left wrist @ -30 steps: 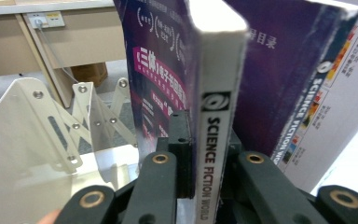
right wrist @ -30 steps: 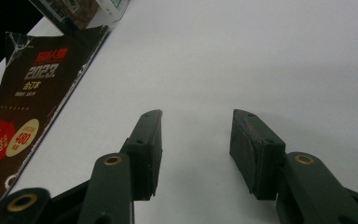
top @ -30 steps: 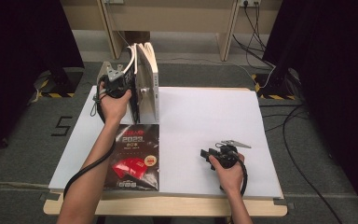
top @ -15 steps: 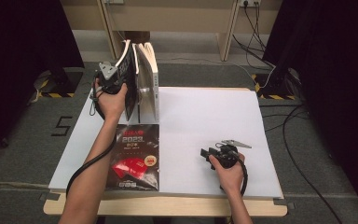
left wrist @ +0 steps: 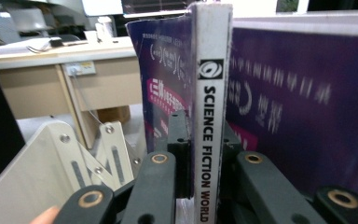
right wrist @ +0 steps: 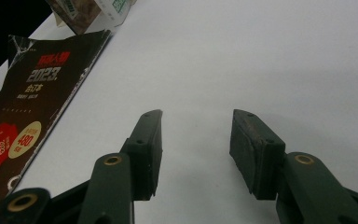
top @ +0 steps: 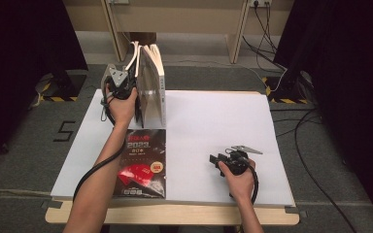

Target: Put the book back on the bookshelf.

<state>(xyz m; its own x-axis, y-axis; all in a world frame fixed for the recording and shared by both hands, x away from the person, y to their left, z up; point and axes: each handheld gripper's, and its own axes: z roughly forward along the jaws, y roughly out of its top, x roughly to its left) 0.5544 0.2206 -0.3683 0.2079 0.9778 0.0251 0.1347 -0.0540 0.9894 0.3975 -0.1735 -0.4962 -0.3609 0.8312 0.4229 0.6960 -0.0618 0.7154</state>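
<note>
left hand-held gripper [left wrist: 204, 154] barely shifted | clamps upright book [left wrist: 209, 93] | right hand-held gripper [right wrist: 196, 140] agape

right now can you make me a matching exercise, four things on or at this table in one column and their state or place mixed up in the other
Things:
1. left gripper
2. right gripper
3. black magazine
4. metal book stand

States or places:
A. lies flat on the white table near the front edge
B. open, nothing between its jaws, low over the bare table
C. shut on the spine of the Science Fiction World magazine
D. stands at the table's far left, pale grey with slotted braces

Pairs: 1-C, 2-B, 3-A, 4-D
</note>
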